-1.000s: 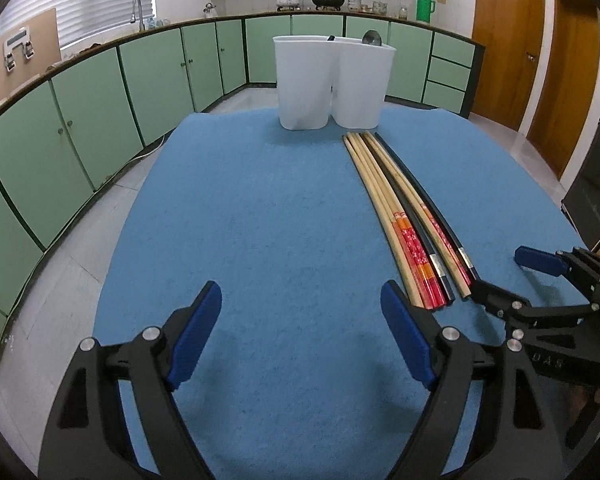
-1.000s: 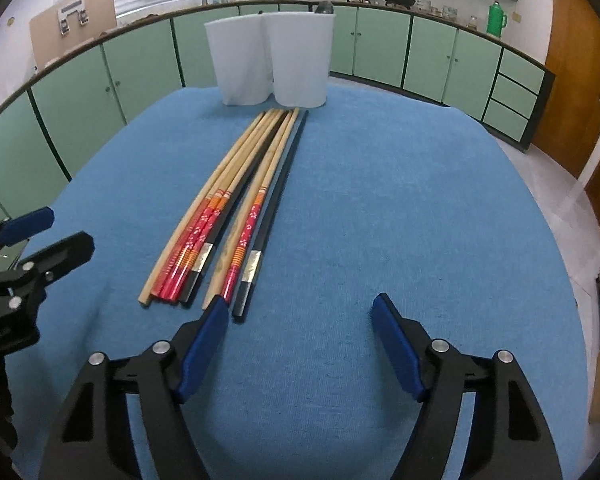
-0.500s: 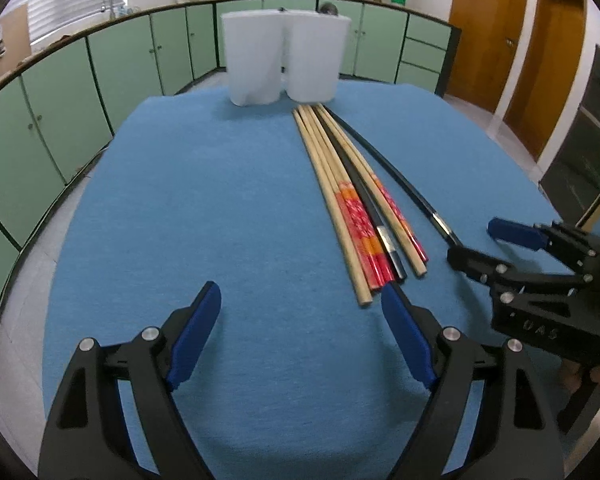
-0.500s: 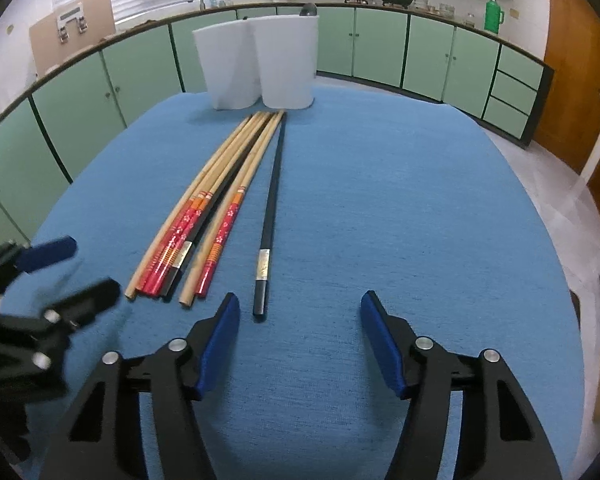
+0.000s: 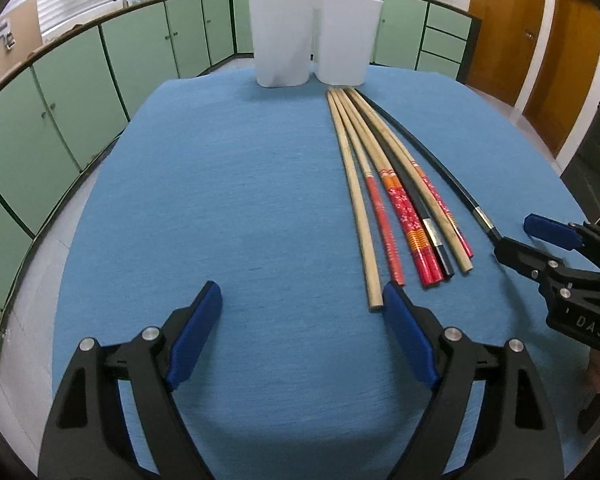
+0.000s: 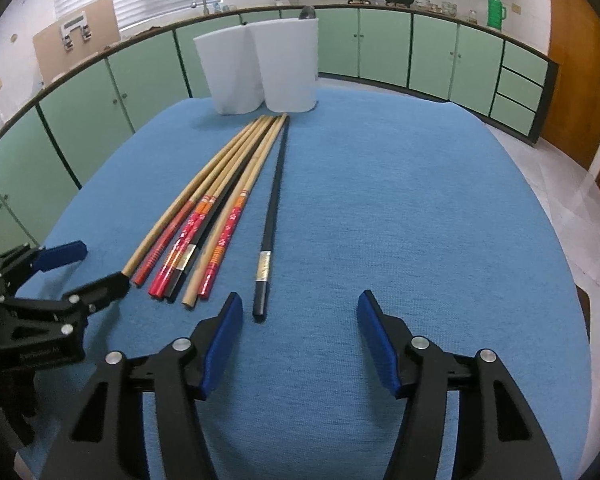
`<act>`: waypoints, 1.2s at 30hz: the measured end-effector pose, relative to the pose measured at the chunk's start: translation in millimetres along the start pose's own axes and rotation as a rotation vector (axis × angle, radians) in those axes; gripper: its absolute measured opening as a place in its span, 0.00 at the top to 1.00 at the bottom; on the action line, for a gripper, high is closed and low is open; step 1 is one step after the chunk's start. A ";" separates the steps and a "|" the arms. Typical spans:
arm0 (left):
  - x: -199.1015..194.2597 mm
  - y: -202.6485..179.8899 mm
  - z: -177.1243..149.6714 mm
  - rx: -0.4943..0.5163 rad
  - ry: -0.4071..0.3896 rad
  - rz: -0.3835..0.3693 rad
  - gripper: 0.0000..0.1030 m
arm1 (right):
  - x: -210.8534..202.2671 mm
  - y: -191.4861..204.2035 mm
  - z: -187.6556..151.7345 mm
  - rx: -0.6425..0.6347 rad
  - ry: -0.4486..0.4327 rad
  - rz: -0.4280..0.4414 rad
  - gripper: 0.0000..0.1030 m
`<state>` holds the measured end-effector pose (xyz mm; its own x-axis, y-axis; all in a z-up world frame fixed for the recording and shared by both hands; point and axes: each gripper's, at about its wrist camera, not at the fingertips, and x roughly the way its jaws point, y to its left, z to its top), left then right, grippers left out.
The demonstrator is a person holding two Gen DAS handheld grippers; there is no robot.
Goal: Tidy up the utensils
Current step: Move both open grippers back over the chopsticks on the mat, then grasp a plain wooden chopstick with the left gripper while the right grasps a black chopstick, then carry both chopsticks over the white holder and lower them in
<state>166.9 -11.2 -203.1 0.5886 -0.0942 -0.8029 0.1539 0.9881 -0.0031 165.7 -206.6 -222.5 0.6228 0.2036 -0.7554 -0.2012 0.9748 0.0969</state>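
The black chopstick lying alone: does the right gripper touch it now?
Apart. In the right wrist view, blue cloth shows between the black chopstick end and the right gripper, whose open jaws hold nothing.

Both cameras sit low over the round blue cloth-covered tabletop [image 5: 220, 184], each looking forward between its own pair of black fingers with blue pads toward the far green kitchen cabinets [image 6: 384, 52]. The left wrist view rides on the left gripper [image 5: 302, 302], near the tabletop's near-left edge, with the bundle of wooden and red-patterned chopsticks [image 5: 384, 184] right of centre. The right wrist view rides on the right gripper [image 6: 300, 308], set further right, so the same chopsticks lie left of centre. Both views share the chopsticks, the twin-compartment white plastic holder [image 6: 260, 68] at the far edge, and each other's gripper (poking in from the side).
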 end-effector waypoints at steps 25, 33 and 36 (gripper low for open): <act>-32.3 -15.7 13.4 0.014 -0.109 -0.072 0.94 | -31.9 12.5 18.2 -0.097 -0.037 0.034 0.93; -102.5 -4.5 49.5 0.038 -0.278 -0.060 0.94 | -85.9 6.3 57.6 -0.138 -0.143 0.034 0.93; -123.1 -0.5 67.1 0.041 -0.332 -0.074 0.94 | -107.3 3.5 77.8 -0.155 -0.186 0.043 0.93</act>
<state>147.6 -8.3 -64.3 0.7999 -0.2065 -0.5635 0.2336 0.9720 -0.0247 157.0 -217.9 -90.6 0.7367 0.2720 -0.6191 -0.3352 0.9420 0.0151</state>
